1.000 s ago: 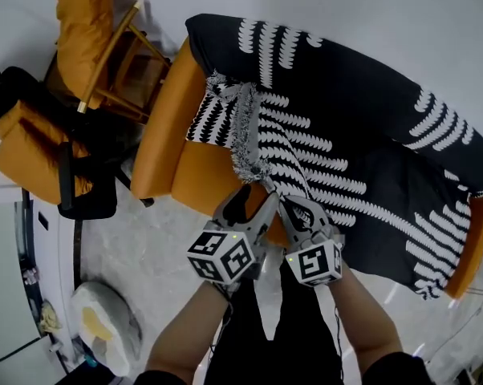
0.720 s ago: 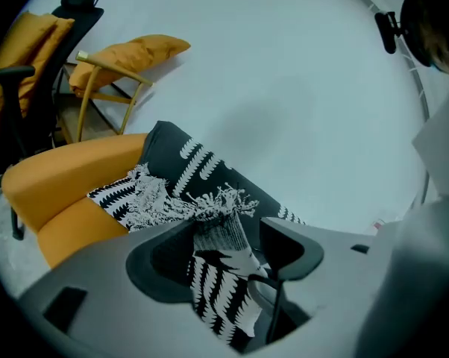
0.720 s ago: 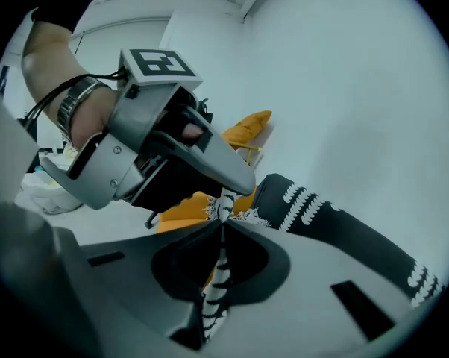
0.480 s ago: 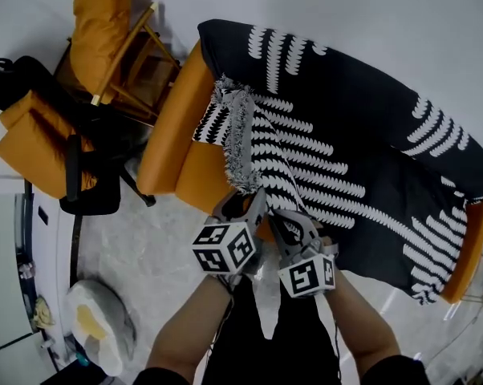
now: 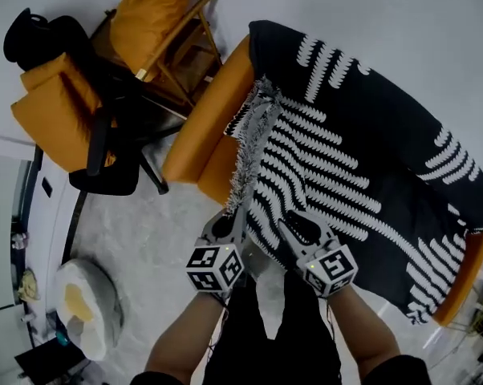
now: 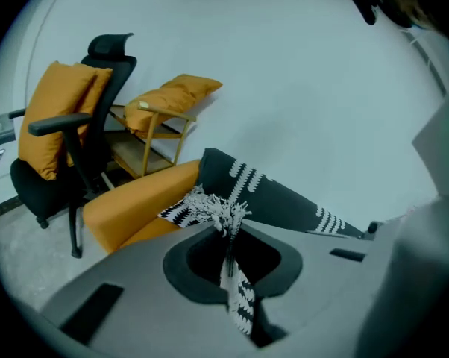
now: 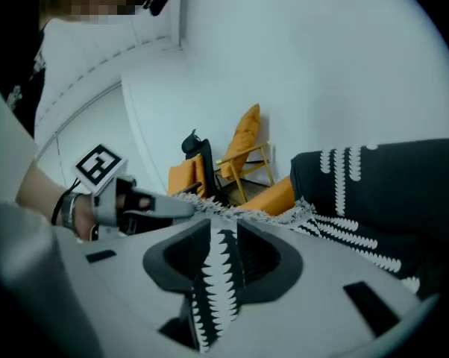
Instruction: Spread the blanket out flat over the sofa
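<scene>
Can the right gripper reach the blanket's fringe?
Probably yes: the fringe runs right past the right gripper, nothing between; its jaws have just been opening, blanket between them.

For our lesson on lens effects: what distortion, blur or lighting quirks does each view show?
Head view: even light, sofa bowed. Left gripper view: black rounded corners, office chair slightly soft. Right gripper view: black corners, blanket near the lens blurred.

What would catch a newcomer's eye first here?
The black blanket with bold white feathery stripes, draped over a bright orange sofa, dominates the middle of the head view. At its near fringed edge, the left gripper is shut on the blanket. The right gripper, beside it, has just been opening its jaws with blanket between them.
</scene>
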Tool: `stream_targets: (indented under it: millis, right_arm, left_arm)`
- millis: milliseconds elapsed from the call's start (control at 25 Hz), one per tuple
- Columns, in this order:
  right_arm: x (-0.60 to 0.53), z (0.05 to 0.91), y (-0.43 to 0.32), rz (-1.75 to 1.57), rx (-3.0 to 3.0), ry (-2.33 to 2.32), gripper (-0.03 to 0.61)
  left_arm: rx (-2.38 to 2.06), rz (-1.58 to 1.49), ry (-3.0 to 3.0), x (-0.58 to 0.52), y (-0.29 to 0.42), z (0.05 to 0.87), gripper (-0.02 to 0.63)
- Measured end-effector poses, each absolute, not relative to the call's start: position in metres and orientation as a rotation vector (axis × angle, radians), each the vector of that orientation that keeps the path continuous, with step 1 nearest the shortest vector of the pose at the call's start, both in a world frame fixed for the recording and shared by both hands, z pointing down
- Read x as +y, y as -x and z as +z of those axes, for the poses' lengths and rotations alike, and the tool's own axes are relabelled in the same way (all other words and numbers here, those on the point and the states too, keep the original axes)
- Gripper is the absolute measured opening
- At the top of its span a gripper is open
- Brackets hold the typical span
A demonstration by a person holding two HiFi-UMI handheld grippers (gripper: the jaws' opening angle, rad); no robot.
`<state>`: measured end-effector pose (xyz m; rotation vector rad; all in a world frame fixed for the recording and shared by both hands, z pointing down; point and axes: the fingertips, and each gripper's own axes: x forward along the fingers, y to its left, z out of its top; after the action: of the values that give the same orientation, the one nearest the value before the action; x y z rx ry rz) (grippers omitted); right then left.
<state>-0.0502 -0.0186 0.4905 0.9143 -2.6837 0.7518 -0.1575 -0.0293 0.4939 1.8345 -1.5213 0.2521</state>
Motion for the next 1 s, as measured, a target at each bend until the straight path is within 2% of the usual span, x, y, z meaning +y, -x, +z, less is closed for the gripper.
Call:
stream_targets:
  millis: [440, 1000]
  right_arm:
    - [-0.030, 0.522, 0.134, 0.812, -2.624, -0.906, 0.132]
    - [-0.027, 0.530, 0.190, 0.808, -2.596, -0.879, 0.133]
  left_arm:
    - [-1.716, 0.306, -1.685, 0.042, 0.284, 0.538, 0.017]
    - [-1.748, 0.319, -1.511, 0.086, 0.351, 0.581, 0.020]
